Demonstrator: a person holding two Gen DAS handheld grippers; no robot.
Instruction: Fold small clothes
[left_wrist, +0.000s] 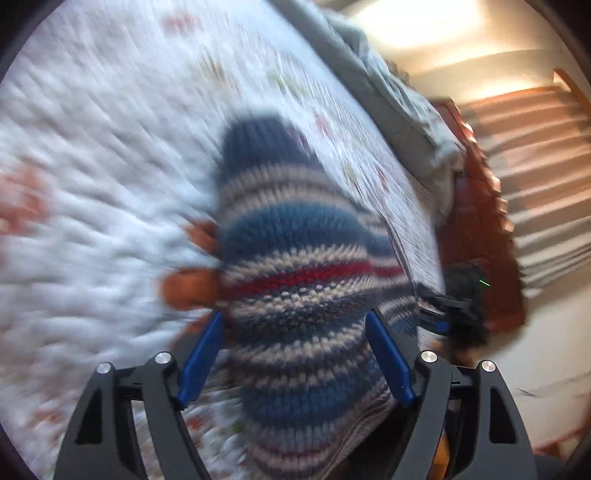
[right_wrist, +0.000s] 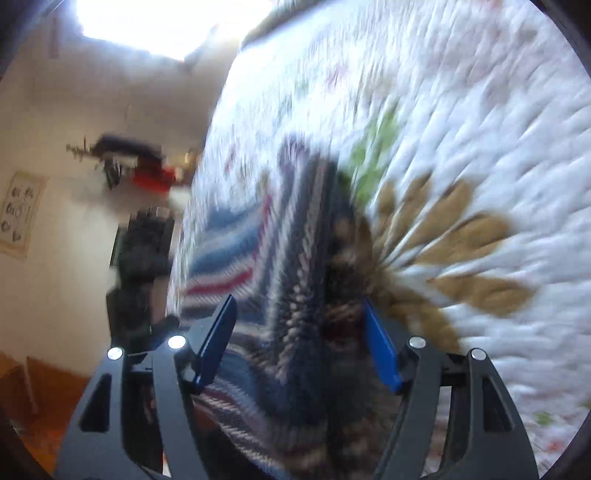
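Two grippers hang over one striped knit sweater (left_wrist: 295, 266) lying on a white quilted bedspread (left_wrist: 103, 155) with flower prints. The left gripper (left_wrist: 295, 354) has its blue pads (left_wrist: 201, 360) spread wide on either side of the sweater's lower part; the knit lies between them, with no pad visibly pressing on it. The right gripper (right_wrist: 299, 339) likewise stands open, the folded, bunched edge of the sweater (right_wrist: 295, 236) between its blue pads (right_wrist: 380, 350). Both views are blurred. Right of the sweater, in the left wrist view, the bedspread ends at the bed's edge close by. Left of the sweater there is broad bare quilt. No containers show. A staircase (left_wrist: 532, 162) rises beyond the bed's edge.
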